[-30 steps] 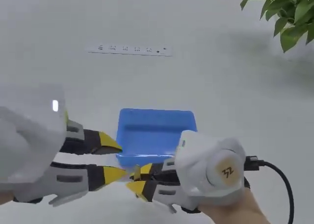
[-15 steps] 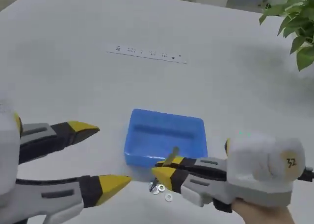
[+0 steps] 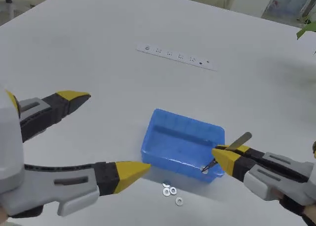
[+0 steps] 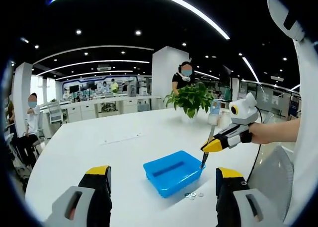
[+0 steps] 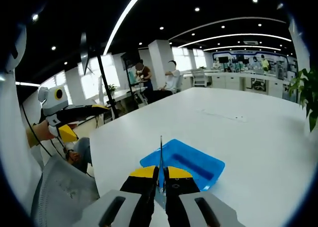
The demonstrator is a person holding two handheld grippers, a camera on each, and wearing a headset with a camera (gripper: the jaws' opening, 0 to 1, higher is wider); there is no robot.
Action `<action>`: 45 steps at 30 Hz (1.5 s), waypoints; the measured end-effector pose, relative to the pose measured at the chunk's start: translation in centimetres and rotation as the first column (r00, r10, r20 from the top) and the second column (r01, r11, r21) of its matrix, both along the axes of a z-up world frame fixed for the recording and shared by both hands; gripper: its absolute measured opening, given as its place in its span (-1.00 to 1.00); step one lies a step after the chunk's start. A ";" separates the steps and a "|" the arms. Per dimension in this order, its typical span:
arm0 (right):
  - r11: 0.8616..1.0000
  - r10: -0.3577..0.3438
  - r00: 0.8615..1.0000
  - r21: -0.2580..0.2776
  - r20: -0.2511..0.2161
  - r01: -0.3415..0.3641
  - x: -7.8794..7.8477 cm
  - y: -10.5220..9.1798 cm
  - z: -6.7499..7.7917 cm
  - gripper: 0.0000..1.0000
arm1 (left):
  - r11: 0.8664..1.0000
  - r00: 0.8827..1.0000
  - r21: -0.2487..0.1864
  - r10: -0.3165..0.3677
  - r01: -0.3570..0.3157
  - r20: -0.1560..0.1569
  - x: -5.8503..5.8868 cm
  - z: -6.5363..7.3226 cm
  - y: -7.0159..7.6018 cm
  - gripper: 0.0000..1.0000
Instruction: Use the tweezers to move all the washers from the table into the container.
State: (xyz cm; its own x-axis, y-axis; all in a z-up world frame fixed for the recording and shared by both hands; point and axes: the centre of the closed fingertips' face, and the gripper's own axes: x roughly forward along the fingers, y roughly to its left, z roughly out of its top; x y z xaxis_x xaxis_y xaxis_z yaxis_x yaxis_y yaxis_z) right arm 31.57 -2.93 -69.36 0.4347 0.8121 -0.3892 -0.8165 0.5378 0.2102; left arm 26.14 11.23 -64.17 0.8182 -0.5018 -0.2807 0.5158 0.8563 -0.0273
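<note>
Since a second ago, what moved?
The right tongs, shut on the tweezers, swung from the loose washers to the near corner of the blue tray, perhaps carrying one. The left tongs stayed open; tray and washers stayed put.

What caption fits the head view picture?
Right gripper holds tweezers over a corner of the blue container; loose washers lie on the table beside it; left gripper hangs open.
</note>
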 end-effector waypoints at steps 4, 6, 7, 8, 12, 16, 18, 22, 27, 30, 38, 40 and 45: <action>0.999 -0.034 0.999 0.006 0.024 0.034 1.7 0.0 0.3 -0.95 | 0.999 1.000 0.018 0.029 -0.029 0.001 -0.3 -0.1 0.5 0.93; 0.999 -0.037 0.998 -0.018 0.047 0.038 2.4 0.2 0.1 -0.95 | 0.999 0.999 0.035 0.039 -0.038 -0.006 -0.4 -0.3 0.7 0.94; 0.999 -0.036 0.998 -0.031 0.053 0.037 2.6 0.2 0.0 -0.95 | 0.998 0.999 0.043 0.052 -0.051 -0.009 -0.3 -0.4 0.9 0.94; 0.998 -0.027 0.998 -0.050 0.061 0.031 2.9 0.4 -0.4 -0.95 | 0.997 0.998 0.045 0.060 -0.060 -0.008 -0.3 -0.4 1.0 0.95; 0.996 -0.008 0.998 -0.093 0.059 0.014 3.6 0.6 -1.6 -0.95 | 0.997 0.997 0.035 0.071 -0.071 -0.003 -0.4 -0.1 1.1 0.97; 0.990 -0.015 0.999 -0.140 0.050 0.022 4.7 0.2 -3.1 -0.95 | 0.996 0.997 0.051 0.073 -0.073 0.000 -0.4 -0.1 1.3 0.97; 0.990 -0.015 0.999 -0.142 0.044 0.021 5.0 0.1 -3.6 -0.95 | 0.996 0.998 0.059 0.069 -0.069 -0.007 -0.5 -0.3 1.3 0.97; 0.989 -0.022 0.999 -0.146 0.025 0.026 5.6 -0.2 -4.7 -0.95 | 0.996 0.998 0.064 0.067 -0.066 -0.021 -0.5 -0.7 1.3 0.97; 0.988 -0.018 1.000 -0.155 0.013 0.020 5.7 0.1 -5.6 -0.95 | 0.996 0.998 0.054 0.066 -0.064 -0.021 -0.5 -0.5 1.2 0.97; 0.984 0.001 1.000 -0.179 0.020 0.002 5.6 0.4 -6.2 -0.95 | 0.996 0.997 0.054 0.069 -0.067 -0.025 -0.6 -0.5 1.1 0.96; 0.981 0.014 0.999 -0.194 0.028 -0.009 5.4 0.7 -6.5 -0.94 | 0.996 0.997 0.044 0.075 -0.073 -0.030 -0.7 -0.5 1.2 0.96; 0.982 0.013 0.999 -0.190 0.033 -0.006 5.3 0.8 -6.2 -0.94 | 0.996 0.997 0.044 0.076 -0.075 -0.029 -0.7 -0.4 1.2 0.95; 0.988 0.002 0.998 -0.157 0.058 0.007 5.2 0.8 -4.9 -0.94 | 0.996 0.996 0.044 0.077 -0.075 -0.033 -0.7 -0.5 1.2 0.95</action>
State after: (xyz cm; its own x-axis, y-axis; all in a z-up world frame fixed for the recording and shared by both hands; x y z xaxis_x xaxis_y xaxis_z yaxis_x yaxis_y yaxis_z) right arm 36.78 -2.17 -74.22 0.4622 0.7417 -0.4860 -0.8234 0.5624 0.0751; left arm 25.40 12.38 -64.67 0.8429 -0.4256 -0.3293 0.4485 0.8937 -0.0070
